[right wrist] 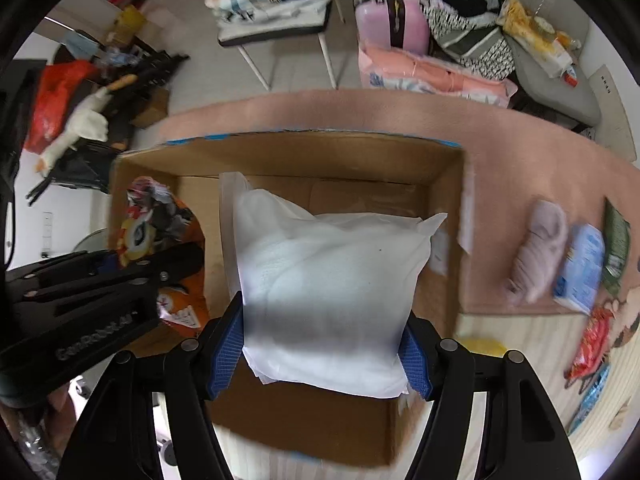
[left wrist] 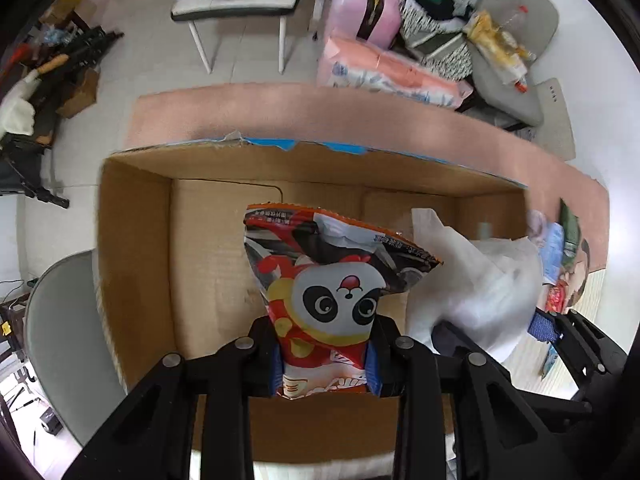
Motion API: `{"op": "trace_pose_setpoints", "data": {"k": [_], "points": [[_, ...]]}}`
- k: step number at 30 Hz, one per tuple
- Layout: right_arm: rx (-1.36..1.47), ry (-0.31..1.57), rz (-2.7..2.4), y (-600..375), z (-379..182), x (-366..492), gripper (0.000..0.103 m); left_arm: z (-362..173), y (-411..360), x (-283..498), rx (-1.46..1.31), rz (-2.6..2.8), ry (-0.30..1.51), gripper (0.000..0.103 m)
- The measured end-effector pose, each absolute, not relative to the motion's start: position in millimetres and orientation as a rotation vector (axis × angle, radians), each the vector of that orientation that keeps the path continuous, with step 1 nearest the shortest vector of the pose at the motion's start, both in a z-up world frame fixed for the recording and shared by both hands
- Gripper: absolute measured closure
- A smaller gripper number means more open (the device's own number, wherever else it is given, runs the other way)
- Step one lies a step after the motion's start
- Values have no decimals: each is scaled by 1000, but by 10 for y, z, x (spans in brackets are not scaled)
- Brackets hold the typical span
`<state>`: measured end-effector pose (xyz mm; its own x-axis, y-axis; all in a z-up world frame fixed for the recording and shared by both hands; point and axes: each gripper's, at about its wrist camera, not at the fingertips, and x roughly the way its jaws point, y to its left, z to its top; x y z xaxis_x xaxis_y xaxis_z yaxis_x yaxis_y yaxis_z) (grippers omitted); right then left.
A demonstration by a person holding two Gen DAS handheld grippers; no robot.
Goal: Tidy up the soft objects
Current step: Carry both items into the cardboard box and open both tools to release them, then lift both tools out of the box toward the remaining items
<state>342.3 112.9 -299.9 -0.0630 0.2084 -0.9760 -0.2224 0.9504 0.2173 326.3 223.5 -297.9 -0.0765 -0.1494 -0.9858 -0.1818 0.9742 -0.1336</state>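
Observation:
An open cardboard box [left wrist: 136,240] [right wrist: 448,168] sits on a table with a pink cloth. My left gripper [left wrist: 324,364] is shut on a panda snack bag [left wrist: 332,280] and holds it over the box's left half; the bag also shows in the right wrist view [right wrist: 160,220]. My right gripper [right wrist: 324,356] is shut on a white soft package [right wrist: 328,280] and holds it over the box's right half; the package also shows in the left wrist view [left wrist: 476,280]. The left gripper appears at the left of the right wrist view [right wrist: 132,276].
On the pink cloth [right wrist: 520,168] right of the box lie a pale pink plush item [right wrist: 540,252], a blue-white packet [right wrist: 580,268], a green packet [right wrist: 616,244] and a red snack bag [right wrist: 592,344]. Chairs, a pink suitcase [right wrist: 384,16] and bedding stand behind the table.

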Motion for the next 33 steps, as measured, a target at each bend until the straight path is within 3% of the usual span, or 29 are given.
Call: {"op": "trace_pose_setpoints", "data": {"k": [5, 12, 17, 19, 21, 23, 24, 33], "points": [[-38, 1658, 305, 1281, -3542, 3685, 33, -3452, 2330, 3462, -300, -28, 1738, 75], [-58, 1688, 266, 1305, -3865, 3818, 28, -3759, 2284, 3560, -341, -68, 1781, 74], [-55, 1718, 257, 1332, -3901, 3801, 23, -3771, 2277, 3536, -285, -45, 1782, 65], [-61, 1713, 253, 1317, -3875, 3793, 21, -3722, 2313, 3517, -280, -41, 1777, 49], [-70, 1702, 242, 1302, -3808, 3775, 18, -3652, 2374, 3497, -261, -41, 1758, 14], [-68, 1687, 227, 1283, -3736, 3749, 2, -3544, 2408, 3455, -237, -47, 1737, 10], [-70, 1677, 225, 1278, -3679, 3727, 0, -3511, 2437, 3431, -239, -46, 1732, 10], [-168, 1606, 150, 1253, -3149, 3240, 0, -3004, 2605, 2927, -213, 5, 1645, 2]]}}
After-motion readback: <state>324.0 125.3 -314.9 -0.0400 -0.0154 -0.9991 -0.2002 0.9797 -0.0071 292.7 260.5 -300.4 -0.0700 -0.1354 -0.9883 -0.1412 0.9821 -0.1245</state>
